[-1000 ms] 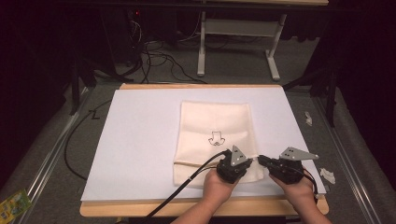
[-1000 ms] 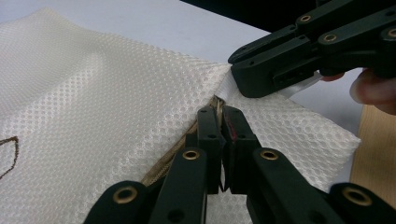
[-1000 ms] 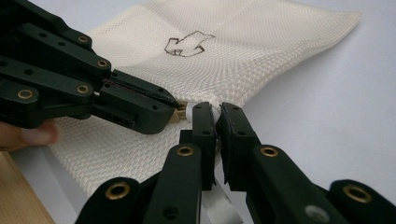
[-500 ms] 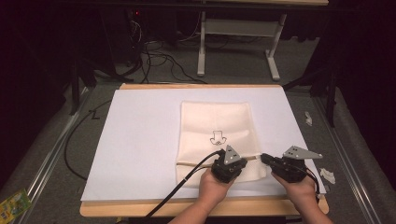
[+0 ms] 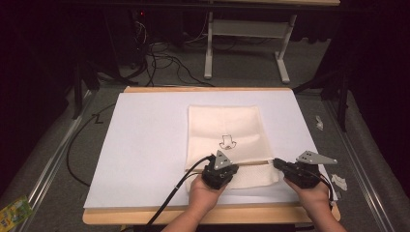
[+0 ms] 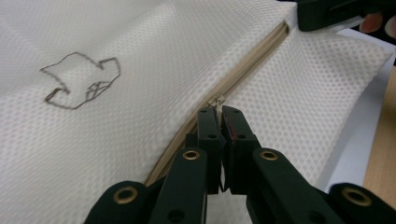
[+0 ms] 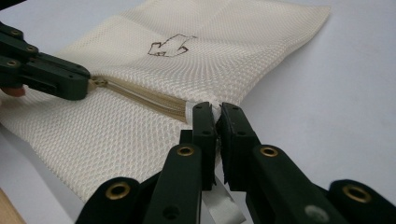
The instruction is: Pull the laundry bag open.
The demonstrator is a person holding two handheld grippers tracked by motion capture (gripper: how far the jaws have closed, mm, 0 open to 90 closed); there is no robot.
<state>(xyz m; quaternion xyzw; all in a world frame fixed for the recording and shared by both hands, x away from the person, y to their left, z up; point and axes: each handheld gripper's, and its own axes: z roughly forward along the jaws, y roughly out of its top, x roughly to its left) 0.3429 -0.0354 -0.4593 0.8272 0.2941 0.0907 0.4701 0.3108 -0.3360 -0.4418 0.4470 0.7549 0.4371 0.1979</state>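
The bag [image 5: 225,133] is cream mesh cloth, matt, with a fine honeycomb weave that looks slightly rough; a dark outline drawing [image 6: 79,81] is printed on it. Its zipper [image 6: 243,70] is a tan woven tape with a small pale metal-looking pull [image 6: 217,100]. A smooth white tab [image 7: 219,205] hangs at the bag's edge. The left tongs [image 6: 219,114] and right tongs [image 7: 215,114] are matt black plastic with brass-coloured rivets, and a reddish pad lines one inner face of the left pair. A grey plate [image 5: 315,157] atop the right tongs looks like dull metal. The surface [image 5: 145,145] wears a smooth, matt white sheet, paper-like, over a pale wooden board [image 5: 203,89]. The floor [image 5: 58,159] looks like grey carpet.
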